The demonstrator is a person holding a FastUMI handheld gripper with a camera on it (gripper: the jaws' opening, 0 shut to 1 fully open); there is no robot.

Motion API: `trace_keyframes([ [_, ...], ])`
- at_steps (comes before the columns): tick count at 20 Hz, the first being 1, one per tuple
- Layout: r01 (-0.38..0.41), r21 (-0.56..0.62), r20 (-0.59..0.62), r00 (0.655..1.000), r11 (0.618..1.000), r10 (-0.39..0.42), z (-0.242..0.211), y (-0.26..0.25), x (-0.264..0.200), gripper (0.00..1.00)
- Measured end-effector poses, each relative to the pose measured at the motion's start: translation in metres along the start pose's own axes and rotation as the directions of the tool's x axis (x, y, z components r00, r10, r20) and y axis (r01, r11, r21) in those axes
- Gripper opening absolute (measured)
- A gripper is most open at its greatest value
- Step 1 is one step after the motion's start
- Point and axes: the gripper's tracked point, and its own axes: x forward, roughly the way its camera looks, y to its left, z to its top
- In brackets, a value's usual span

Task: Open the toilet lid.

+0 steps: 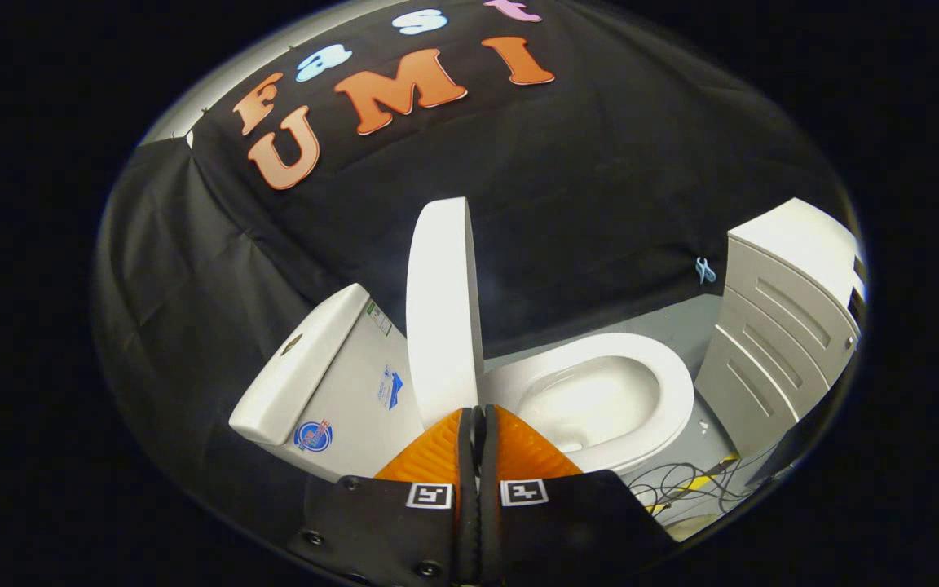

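Observation:
The white toilet lid [441, 310] stands raised and nearly upright, seen almost edge-on, leaning toward the white tank [331, 367] beside it. The seat ring [669, 383] and the bowl are uncovered. My gripper [478, 410] is shut, its two fingers pressed together with nothing showing between them. The fingertips sit right at the lid's lower edge, near the hinge end of the seat. Whether they touch the lid I cannot tell.
A white cabinet with drawers [779, 326] stands close beyond the bowl. Loose dark cables [681, 489] lie on the grey floor by the toilet's base. A small blue clip [705, 270] hangs on the black cloth wall behind.

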Motion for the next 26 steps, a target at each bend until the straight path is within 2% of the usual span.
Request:
trace_keyframes([
  [4, 0.028, -0.076, 0.017, 0.999, 0.997, -0.027, 0.0, 0.021, 0.001, 0.08],
  [8, 0.074, -0.092, 0.036, 0.997, 0.993, -0.071, -0.001, 0.032, 0.001, 0.08],
  [18, 0.065, -0.238, 0.066, 0.997, 0.969, -0.051, -0.014, 0.098, 0.005, 0.08],
  [22, 0.056, -0.33, 0.071, 0.997, 0.942, -0.035, -0.028, 0.135, 0.008, 0.08],
  [26, 0.061, -0.373, 0.083, 0.996, 0.926, -0.032, -0.04, 0.162, 0.016, 0.08],
])
